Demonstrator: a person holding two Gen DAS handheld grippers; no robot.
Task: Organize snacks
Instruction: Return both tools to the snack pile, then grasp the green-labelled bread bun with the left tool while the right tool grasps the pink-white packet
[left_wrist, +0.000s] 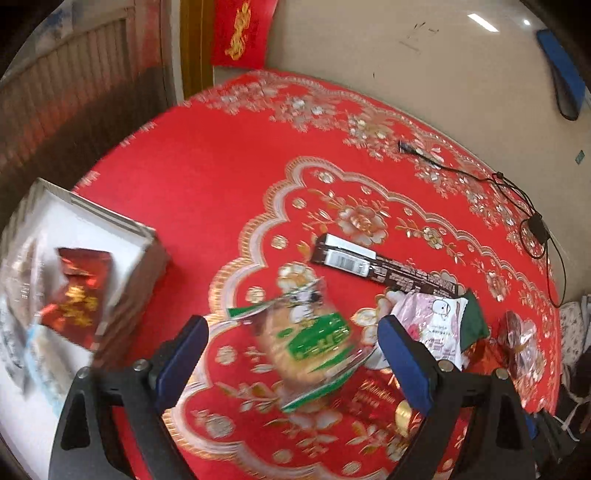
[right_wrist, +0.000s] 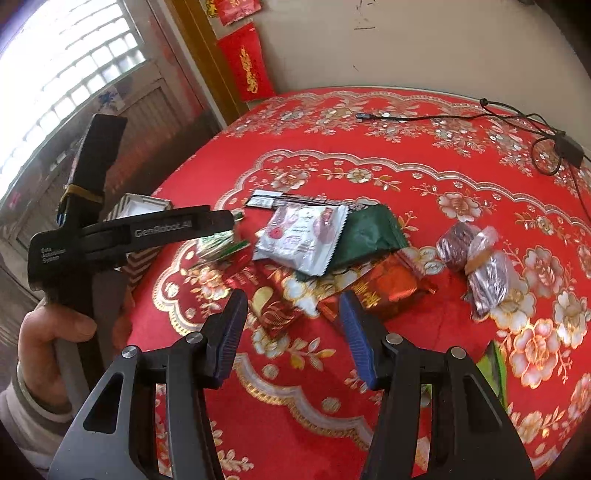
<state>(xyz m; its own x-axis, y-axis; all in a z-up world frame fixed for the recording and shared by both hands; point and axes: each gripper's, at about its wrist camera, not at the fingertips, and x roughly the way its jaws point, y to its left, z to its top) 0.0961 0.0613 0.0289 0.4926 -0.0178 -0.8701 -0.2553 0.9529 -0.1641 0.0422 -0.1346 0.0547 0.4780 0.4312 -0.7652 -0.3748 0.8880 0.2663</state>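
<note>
Your left hand-held gripper (left_wrist: 291, 354) is filling the bottom of the left wrist view, its blue pads spread wide and gripping nothing. At the left edge of that frame a white box (left_wrist: 122, 236) is sitting on the red tabletop (left_wrist: 207, 177), with a red foil packet (left_wrist: 79, 295) lying in it. Between the pads, blurred, a green-labelled biscuit pack (left_wrist: 310, 343) is lying on the cloth. Just above it a long dark bar (left_wrist: 384, 267) is lying at a slant, and to its right a white-and-pink packet (left_wrist: 437, 325) is overlapping a dark green pouch (left_wrist: 472, 321). A black cable (left_wrist: 517, 192) is trailing across the upper right.

In the right wrist view, your left hand (right_wrist: 44, 332) is showing at the lower left, gripping the other tool's handle. Your right hand-held gripper (right_wrist: 293, 328) is hanging at bottom centre, jaws wide and empty. Just beyond its tips, two red foil packs (right_wrist: 384, 291) are lying on the cloth. Right of those, two clear-wrapped brown snacks (right_wrist: 480, 266) are lying together.
</note>
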